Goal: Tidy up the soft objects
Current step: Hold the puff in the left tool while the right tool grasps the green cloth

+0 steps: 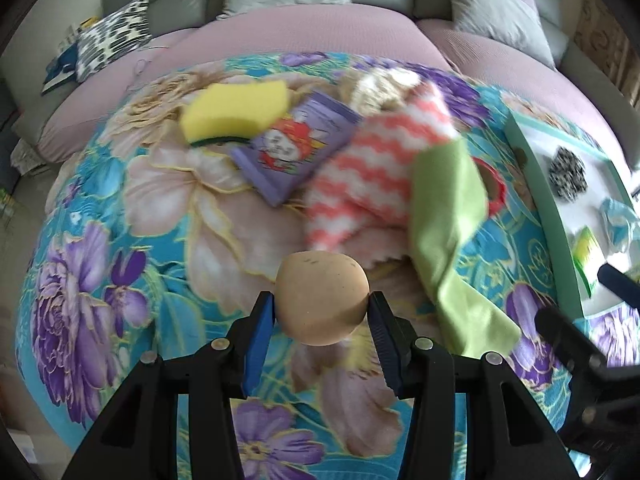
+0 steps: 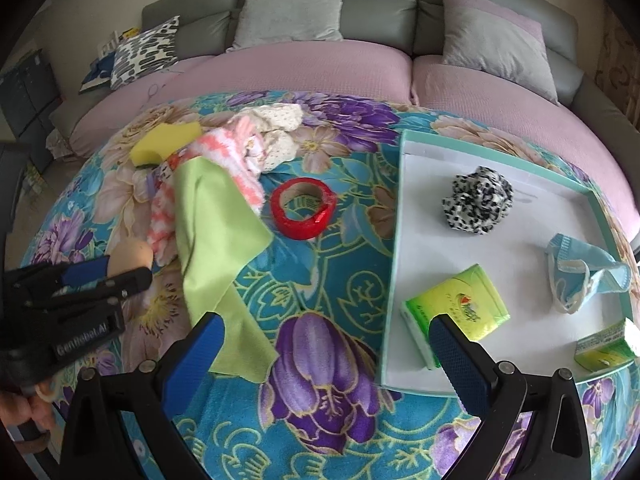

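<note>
My left gripper (image 1: 321, 309) squeezes a smooth, round tan ball (image 1: 322, 297) above the flowery blanket (image 1: 120, 200). My right gripper (image 2: 326, 344) is wide apart, holding nothing, near the flat white tray (image 2: 394, 264).

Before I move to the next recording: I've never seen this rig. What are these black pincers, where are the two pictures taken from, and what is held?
A person carries two tools, each with a camera looking along its blue-padded fingers. The left camera shows the left hand-held gripper clamped on a tan egg-shaped ball. The right camera shows the right hand-held gripper open and empty. On the flowered blanket lie a yellow sponge, a pink striped cloth, a green cloth and red tape. The tray holds a spotted scrunchie and a tissue pack.
</note>
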`<action>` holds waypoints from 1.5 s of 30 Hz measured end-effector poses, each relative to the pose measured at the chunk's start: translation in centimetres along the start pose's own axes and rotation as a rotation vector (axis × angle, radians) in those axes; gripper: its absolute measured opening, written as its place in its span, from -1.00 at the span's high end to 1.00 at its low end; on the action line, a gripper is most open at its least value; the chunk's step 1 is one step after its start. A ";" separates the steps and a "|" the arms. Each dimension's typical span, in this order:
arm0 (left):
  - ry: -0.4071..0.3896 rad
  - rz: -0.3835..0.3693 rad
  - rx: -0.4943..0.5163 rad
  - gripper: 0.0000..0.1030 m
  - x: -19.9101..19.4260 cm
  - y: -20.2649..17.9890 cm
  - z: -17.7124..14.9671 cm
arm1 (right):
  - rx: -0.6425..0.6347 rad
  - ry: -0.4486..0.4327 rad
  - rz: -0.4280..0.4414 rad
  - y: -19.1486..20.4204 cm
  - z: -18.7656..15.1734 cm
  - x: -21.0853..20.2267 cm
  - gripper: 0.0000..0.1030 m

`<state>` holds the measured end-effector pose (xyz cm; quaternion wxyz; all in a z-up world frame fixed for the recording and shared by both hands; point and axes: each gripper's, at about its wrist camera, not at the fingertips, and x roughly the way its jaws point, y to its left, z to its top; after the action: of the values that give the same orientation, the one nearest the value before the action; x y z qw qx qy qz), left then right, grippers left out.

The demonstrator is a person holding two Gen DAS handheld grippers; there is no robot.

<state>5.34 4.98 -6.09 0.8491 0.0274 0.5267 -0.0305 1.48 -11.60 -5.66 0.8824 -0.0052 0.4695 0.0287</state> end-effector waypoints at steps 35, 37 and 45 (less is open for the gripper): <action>-0.029 0.050 -0.119 0.04 -0.4 4.6 0.3 | -0.067 0.041 0.020 7.5 1.2 5.5 0.00; -0.027 0.050 -0.117 0.04 -0.4 4.6 0.3 | -0.054 0.038 0.023 7.3 1.2 5.5 0.10; -0.027 0.052 -0.116 0.04 -0.4 4.7 0.3 | -0.032 0.029 0.059 6.7 1.3 5.1 0.63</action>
<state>5.76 9.61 -5.55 0.8567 -0.0087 0.5153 0.0217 4.96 -4.60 -9.03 0.8741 -0.0062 0.4817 0.0621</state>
